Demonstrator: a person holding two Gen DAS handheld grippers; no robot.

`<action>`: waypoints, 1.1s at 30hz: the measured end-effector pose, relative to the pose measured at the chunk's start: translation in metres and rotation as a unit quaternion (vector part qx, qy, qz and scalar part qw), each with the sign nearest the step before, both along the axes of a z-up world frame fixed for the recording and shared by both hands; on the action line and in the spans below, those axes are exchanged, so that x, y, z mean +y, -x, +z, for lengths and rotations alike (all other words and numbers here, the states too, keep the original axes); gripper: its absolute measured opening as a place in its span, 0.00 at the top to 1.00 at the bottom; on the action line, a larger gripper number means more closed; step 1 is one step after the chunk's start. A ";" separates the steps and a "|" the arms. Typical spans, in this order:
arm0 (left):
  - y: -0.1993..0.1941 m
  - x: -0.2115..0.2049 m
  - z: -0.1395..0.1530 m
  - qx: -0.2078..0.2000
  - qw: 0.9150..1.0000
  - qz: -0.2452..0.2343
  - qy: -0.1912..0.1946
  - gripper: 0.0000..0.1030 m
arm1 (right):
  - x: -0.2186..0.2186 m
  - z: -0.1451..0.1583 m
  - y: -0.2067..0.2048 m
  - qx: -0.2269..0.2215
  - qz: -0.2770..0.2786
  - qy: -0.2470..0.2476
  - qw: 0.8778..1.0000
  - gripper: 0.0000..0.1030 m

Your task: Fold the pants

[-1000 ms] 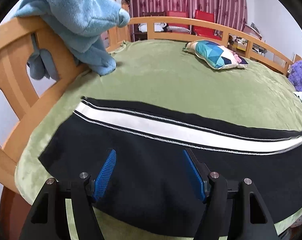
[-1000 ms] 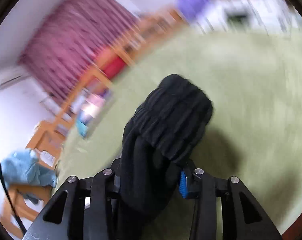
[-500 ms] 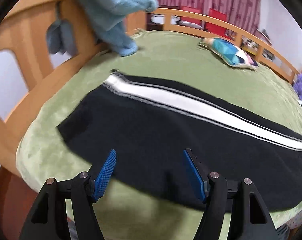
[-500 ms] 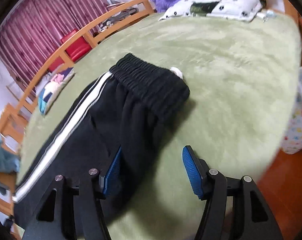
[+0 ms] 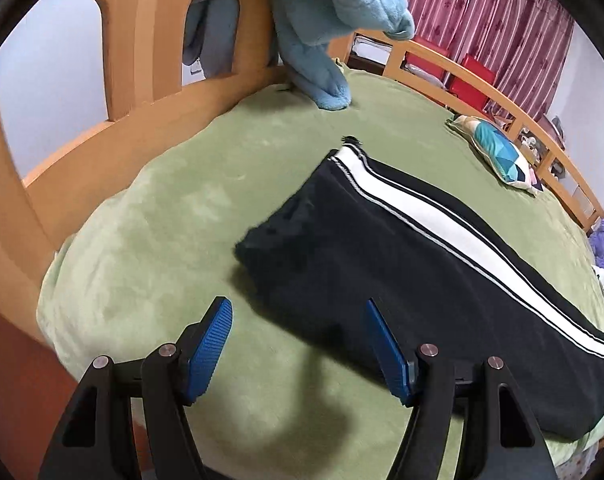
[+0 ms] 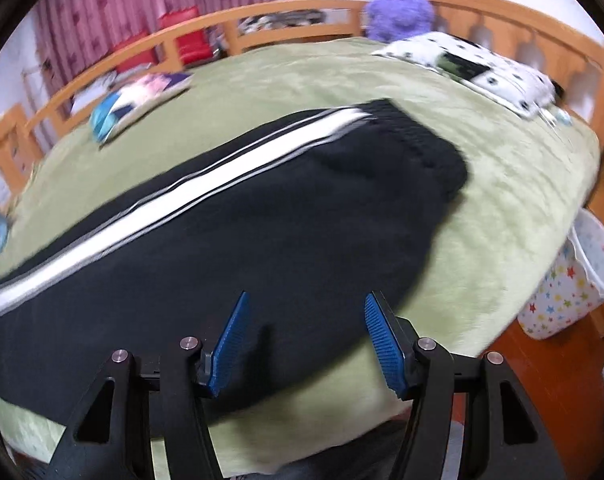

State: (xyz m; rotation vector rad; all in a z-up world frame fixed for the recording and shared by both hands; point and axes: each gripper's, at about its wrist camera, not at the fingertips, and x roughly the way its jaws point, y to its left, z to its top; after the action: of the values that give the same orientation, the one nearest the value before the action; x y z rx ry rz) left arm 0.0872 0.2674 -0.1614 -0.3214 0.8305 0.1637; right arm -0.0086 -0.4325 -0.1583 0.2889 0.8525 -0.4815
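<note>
Black pants [image 5: 389, 268] with a white side stripe lie flat, folded lengthwise, on the green bed [image 5: 150, 216]. In the left wrist view the leg hem end lies just ahead of my left gripper [image 5: 302, 344], which is open and empty above the bed's near edge. In the right wrist view the pants [image 6: 242, 240] stretch across, with the ribbed waistband [image 6: 425, 148] at the right. My right gripper [image 6: 305, 340] is open and empty over the pants' near edge.
A blue blanket [image 5: 329, 20] hangs over the wooden footboard [image 5: 122, 60]. A colourful cushion [image 5: 497, 152] lies near the far rail. A spotted pillow [image 6: 481, 72] and a purple plush [image 6: 397, 12] lie by the headboard. A star-patterned bin [image 6: 573, 280] stands on the floor at the right.
My right gripper let go of the waistband, which now lies flat, and pulled back to the near edge. My left gripper swung left toward the leg hem.
</note>
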 end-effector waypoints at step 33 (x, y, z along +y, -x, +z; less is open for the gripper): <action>-0.070 0.019 0.004 -0.005 0.999 0.025 0.035 0.76 | 0.124 0.013 -0.036 0.000 0.128 0.006 0.992 0.42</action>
State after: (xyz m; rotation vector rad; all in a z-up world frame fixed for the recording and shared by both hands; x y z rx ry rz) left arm 0.1572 0.2865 -0.1575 -0.4096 0.8202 0.1800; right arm 0.0274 -0.3087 -0.1450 0.1653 0.8736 -0.2465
